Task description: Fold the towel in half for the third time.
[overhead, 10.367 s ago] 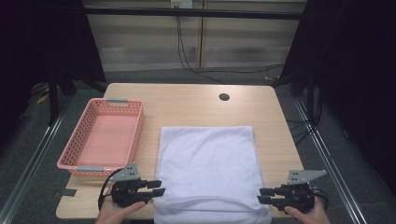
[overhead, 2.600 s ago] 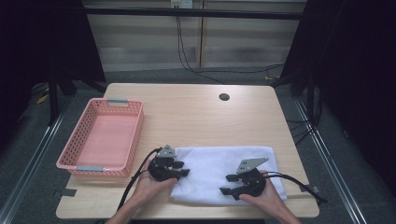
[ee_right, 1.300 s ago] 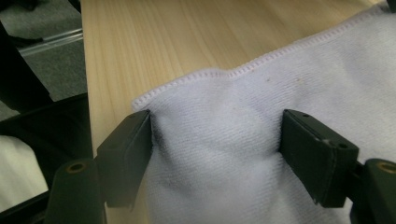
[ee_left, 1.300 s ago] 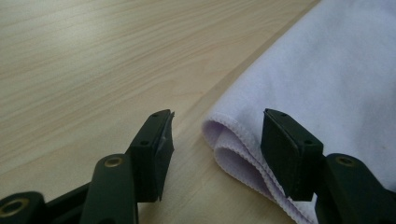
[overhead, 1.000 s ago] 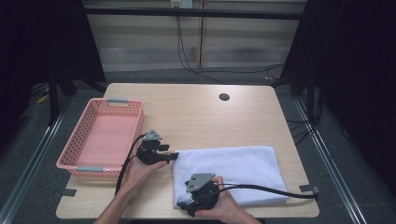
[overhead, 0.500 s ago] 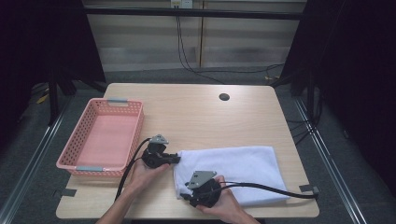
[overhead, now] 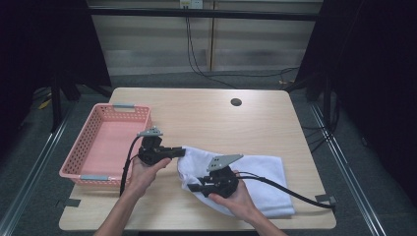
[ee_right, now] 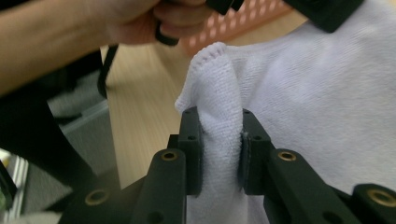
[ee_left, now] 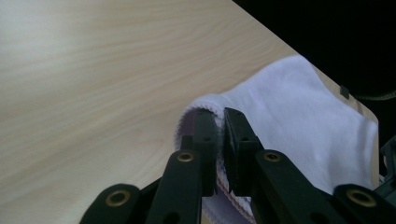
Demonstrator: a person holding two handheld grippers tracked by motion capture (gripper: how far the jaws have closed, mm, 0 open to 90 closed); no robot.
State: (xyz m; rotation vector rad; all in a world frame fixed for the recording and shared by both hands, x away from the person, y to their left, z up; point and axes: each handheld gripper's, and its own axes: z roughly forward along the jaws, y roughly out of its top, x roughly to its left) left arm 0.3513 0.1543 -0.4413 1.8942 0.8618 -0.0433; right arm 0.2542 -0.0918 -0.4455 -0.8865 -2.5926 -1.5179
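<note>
Your left gripper (ee_left: 219,135) has its jaws clamped on the stitched hem of the white towel (ee_left: 299,121); they have just been closing, and the thin edge of cloth sits pinched between the pads, with the rest of the towel running away to the right over the wooden table (ee_left: 93,79). Your right gripper (ee_right: 218,149) has also just been closing, and its jaws now squeeze a thick fold of the same towel (ee_right: 317,107), whose corner stands up above the pads.

From the high view, your left gripper (overhead: 181,153) holds the towel's (overhead: 255,169) far left corner, and your right gripper (overhead: 193,187) holds its near left corner, just in front. Both corners are raised off the table (overhead: 206,115), so the left end of the towel bulges up between the two grippers while the right part lies flat toward the table's right near edge.

The pink basket (overhead: 105,142) stands just to the left of your left hand (overhead: 142,172), apart from the towel.
</note>
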